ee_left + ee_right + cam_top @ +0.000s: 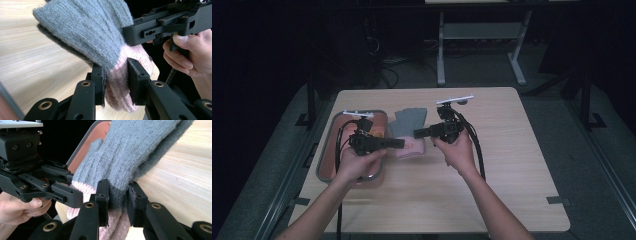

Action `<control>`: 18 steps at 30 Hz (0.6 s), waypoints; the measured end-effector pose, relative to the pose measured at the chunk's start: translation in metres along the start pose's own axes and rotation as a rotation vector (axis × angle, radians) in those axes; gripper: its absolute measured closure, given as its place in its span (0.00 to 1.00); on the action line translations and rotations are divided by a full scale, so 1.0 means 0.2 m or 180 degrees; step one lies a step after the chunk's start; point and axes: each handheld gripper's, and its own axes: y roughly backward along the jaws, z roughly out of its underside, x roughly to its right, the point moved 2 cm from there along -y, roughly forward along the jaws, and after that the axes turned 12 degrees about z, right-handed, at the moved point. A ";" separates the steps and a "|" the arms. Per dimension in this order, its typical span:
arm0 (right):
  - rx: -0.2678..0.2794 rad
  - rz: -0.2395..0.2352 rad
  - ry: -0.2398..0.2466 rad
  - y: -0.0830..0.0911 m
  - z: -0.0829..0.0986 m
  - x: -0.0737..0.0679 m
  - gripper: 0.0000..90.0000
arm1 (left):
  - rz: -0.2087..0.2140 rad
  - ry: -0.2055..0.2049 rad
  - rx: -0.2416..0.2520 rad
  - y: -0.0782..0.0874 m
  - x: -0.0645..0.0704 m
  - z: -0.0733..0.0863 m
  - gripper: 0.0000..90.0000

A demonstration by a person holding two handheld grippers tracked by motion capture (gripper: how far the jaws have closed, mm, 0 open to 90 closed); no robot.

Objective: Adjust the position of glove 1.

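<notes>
One grey-and-pink knitted glove [409, 131] hangs between two grippers above one wooden table [512, 165]. The left gripper [115, 82] clamps its pink cuff, and the right gripper [118, 202] pinches the glove where grey meets pink, just beside the left one. One grey-rimmed tray [328, 150] lies under the left hand [357, 165]; bare tabletop stretches right of the right gripper to the table's edge

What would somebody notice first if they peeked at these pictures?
A fuzzy grey and pink mitten held up over the middle of the wooden table. The left gripper pinches its pink cuff from one side and the right gripper from the other. A grey-rimmed tray sits at the table's left.
</notes>
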 end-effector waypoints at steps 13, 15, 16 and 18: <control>-0.0008 -0.0091 0.0070 -0.06 -0.06 -0.09 0.81 | -0.0054 0.0021 0.0078 0.11 0.00 -0.01 0.77; -0.0011 -0.0098 0.0108 -0.07 -0.07 -0.10 0.81 | -0.0057 0.0018 0.0076 0.13 -0.01 -0.01 0.77; -0.0008 -0.0102 0.0113 -0.08 -0.07 -0.11 0.81 | -0.0076 0.0015 0.0065 0.15 -0.01 -0.01 0.77; -0.0020 -0.0113 0.0117 -0.09 -0.08 -0.12 0.81 | -0.0099 0.0008 0.0067 0.17 -0.01 -0.01 0.77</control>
